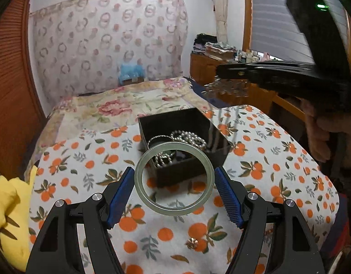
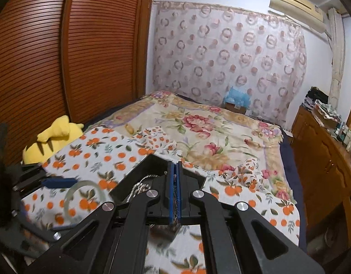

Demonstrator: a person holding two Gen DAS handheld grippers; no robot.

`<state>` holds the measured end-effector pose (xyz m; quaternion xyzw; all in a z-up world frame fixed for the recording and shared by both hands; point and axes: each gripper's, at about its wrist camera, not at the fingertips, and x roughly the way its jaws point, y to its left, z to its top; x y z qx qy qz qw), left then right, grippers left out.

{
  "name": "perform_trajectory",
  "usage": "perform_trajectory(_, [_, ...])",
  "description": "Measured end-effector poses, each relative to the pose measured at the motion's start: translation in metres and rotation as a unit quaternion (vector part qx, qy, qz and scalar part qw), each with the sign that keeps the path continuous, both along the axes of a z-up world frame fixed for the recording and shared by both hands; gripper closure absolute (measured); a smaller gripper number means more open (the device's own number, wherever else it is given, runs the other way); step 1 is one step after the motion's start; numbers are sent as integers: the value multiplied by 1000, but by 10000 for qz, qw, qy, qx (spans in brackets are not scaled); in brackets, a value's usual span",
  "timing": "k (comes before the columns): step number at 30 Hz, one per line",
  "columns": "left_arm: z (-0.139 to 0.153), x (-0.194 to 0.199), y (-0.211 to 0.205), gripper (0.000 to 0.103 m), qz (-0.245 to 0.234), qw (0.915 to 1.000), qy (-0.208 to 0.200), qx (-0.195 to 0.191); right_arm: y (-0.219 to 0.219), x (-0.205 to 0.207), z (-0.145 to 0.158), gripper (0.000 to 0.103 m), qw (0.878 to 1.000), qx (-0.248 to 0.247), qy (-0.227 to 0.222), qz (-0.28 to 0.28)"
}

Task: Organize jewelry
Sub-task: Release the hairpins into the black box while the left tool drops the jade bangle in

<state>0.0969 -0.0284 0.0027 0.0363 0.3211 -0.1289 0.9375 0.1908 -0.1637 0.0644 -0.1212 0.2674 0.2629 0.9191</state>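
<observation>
Jaws of left gripper (image 1: 174,183) round bangle (image 1: 174,178) — above box (image 1: 218,134).

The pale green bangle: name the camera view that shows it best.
The left wrist view. There the pale green bangle appears whole and sharp, clamped between the left gripper's blue pads in front of the black jewelry box. In the right wrist view the bangle sits blurred at the lower left, partly cut off by the right gripper's black frame.

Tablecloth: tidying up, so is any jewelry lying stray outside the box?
Yes. A small gold-coloured trinket lies loose on the tablecloth, near its front edge, apart from the black box holding the bead strands.
</observation>
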Motion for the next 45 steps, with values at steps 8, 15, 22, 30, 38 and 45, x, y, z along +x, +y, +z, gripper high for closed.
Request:
perform_trajectory(8, [2, 18, 3, 34, 79, 10000, 17, 32, 13, 41, -33, 100, 9986, 265, 464, -19])
perform_trajectory(15, [0, 32, 2, 34, 142, 9999, 60, 58, 16, 55, -61, 99, 9945, 542, 885, 116])
perform_trajectory(22, [0, 50, -1, 34, 198, 9997, 78, 103, -6, 49, -60, 99, 9945, 630, 834, -7])
perform_trajectory(30, [-1, 74, -16, 34, 200, 9995, 104, 219, -40, 32, -71, 99, 9948, 630, 774, -200])
perform_trajectory(38, [-6, 101, -35, 34, 161, 9988, 177, 430, -65, 15, -75, 99, 9948, 668, 724, -265])
perform_trajectory(45, [-16, 118, -44, 34, 198, 9979, 304, 534, -78, 6, -77, 99, 9952, 633, 686, -310])
